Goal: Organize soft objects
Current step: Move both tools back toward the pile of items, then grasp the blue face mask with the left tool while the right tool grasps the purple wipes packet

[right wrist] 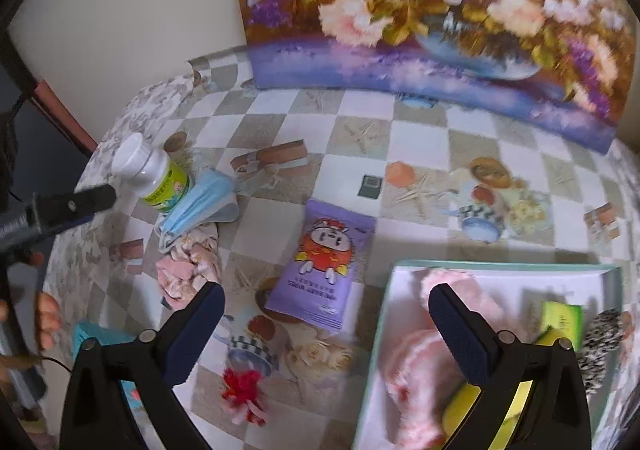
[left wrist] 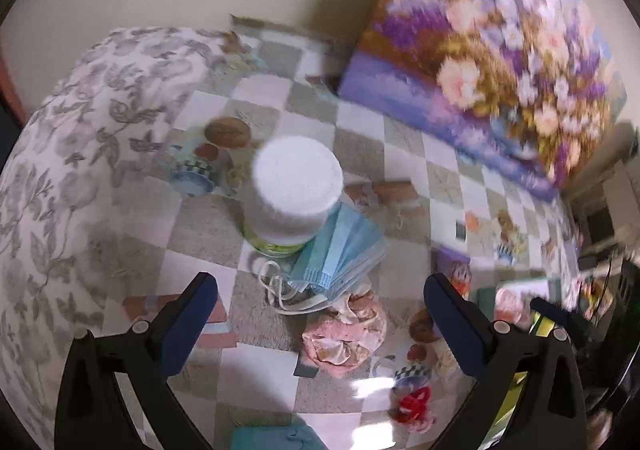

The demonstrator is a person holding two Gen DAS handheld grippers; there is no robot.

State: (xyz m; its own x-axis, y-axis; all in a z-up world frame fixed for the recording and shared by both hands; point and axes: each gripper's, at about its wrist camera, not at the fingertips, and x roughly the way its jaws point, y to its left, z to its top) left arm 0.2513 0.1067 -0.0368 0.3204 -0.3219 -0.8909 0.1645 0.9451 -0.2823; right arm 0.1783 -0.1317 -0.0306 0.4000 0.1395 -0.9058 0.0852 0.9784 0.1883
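blue masks [left wrist: 340, 254] just ahead of wide-open left tool [left wrist: 320, 290], right tool [right wrist: 326, 302] open too

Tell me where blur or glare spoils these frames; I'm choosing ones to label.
Left wrist view: the painting is motion-smeared, the bottle cap soft, and glare whitens the tablecloth. Right wrist view: the painting is mildly blurred, the purple packet fairly sharp.

Flower painting [right wrist: 432, 9] behind checked tablecloth [right wrist: 420, 137] — white-capped bottle [right wrist: 150, 173], purple snack packet [right wrist: 320, 262]
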